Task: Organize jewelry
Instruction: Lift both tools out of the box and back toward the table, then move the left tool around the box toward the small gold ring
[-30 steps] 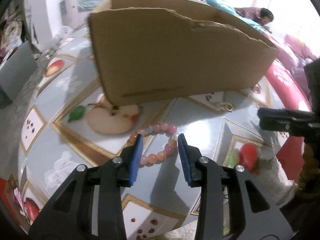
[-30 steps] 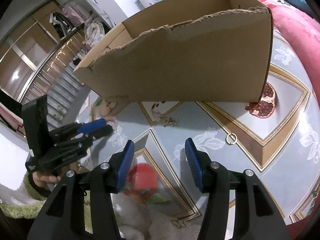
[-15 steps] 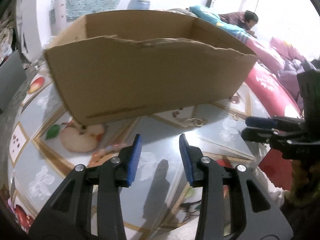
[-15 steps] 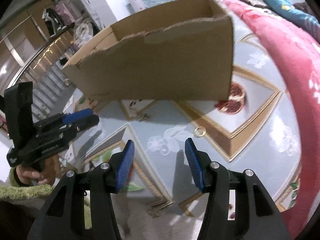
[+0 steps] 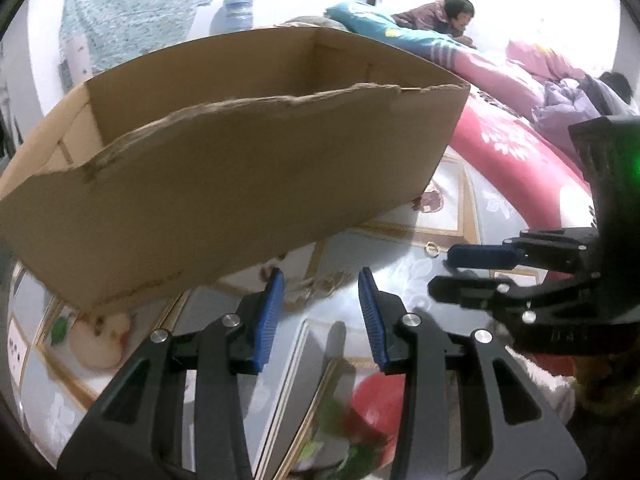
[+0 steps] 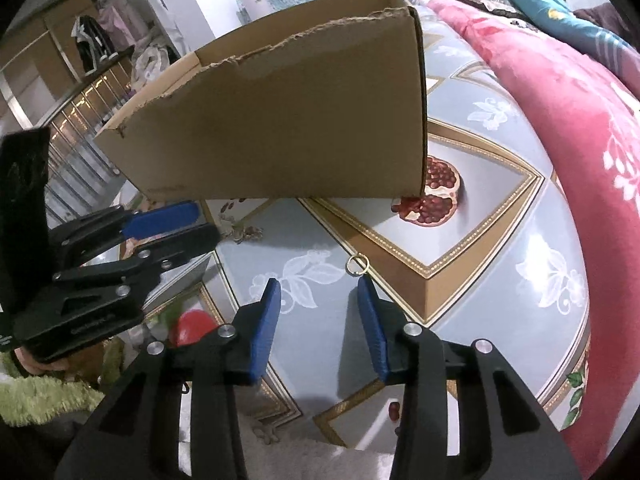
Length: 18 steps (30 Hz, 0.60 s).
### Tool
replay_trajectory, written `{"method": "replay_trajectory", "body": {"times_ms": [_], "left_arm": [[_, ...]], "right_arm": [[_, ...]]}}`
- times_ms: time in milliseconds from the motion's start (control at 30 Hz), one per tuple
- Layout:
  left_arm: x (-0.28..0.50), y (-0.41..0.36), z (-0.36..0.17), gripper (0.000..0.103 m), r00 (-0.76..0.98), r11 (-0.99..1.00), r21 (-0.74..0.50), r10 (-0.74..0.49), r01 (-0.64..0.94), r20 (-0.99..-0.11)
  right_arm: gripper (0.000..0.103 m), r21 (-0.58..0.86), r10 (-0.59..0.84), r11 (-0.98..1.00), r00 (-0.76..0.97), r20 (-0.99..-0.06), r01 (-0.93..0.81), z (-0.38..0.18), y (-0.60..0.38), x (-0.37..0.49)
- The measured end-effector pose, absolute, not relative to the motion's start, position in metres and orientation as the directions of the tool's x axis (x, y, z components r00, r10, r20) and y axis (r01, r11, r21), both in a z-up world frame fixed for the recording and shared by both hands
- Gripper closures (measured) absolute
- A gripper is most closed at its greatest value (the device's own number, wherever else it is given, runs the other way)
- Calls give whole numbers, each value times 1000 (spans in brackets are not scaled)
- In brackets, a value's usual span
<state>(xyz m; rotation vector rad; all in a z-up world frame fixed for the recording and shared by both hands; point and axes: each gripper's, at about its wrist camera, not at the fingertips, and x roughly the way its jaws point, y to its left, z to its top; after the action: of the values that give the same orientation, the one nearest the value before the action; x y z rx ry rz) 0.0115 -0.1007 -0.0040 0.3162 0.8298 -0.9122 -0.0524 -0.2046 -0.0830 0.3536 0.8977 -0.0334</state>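
A torn-edged cardboard box (image 5: 224, 184) stands on the fruit-patterned tablecloth (image 6: 500, 264); it also shows in the right wrist view (image 6: 288, 120). A small gold ring (image 6: 357, 265) lies just beyond my right gripper (image 6: 318, 288), which is open and empty. The ring also shows in the left wrist view (image 5: 431, 247). A small gold chain piece (image 6: 242, 233) lies near the box's front edge. My left gripper (image 5: 320, 280) is open and empty, with that blurred chain piece (image 5: 320, 282) just ahead of it. The bead bracelet is out of view.
A red floral quilt (image 6: 560, 100) lies along the table's right side. A person (image 5: 440, 16) rests on bedding behind the box. A green fuzzy sleeve (image 6: 40, 396) is at the lower left of the right wrist view. A shelf with clothes (image 6: 100, 48) stands at the back left.
My left gripper has swung right, away from the pink bead bracelet, which has left its view. My right gripper has moved right and closer to the gold ring. Both stay open.
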Motion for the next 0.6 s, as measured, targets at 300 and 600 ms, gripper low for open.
{"method": "replay_trajectory", "body": {"times_ms": [300, 600], "left_arm": [[15, -107, -20, 68, 248, 559, -131, -551, 819, -797], [23, -101, -4, 68, 251, 545, -181, -624, 819, -740]], "right_arm": [[64, 316, 141, 934, 637, -758, 169, -84, -206, -53], [64, 335, 151, 927, 645, -749, 172, -86, -209, -52]]}}
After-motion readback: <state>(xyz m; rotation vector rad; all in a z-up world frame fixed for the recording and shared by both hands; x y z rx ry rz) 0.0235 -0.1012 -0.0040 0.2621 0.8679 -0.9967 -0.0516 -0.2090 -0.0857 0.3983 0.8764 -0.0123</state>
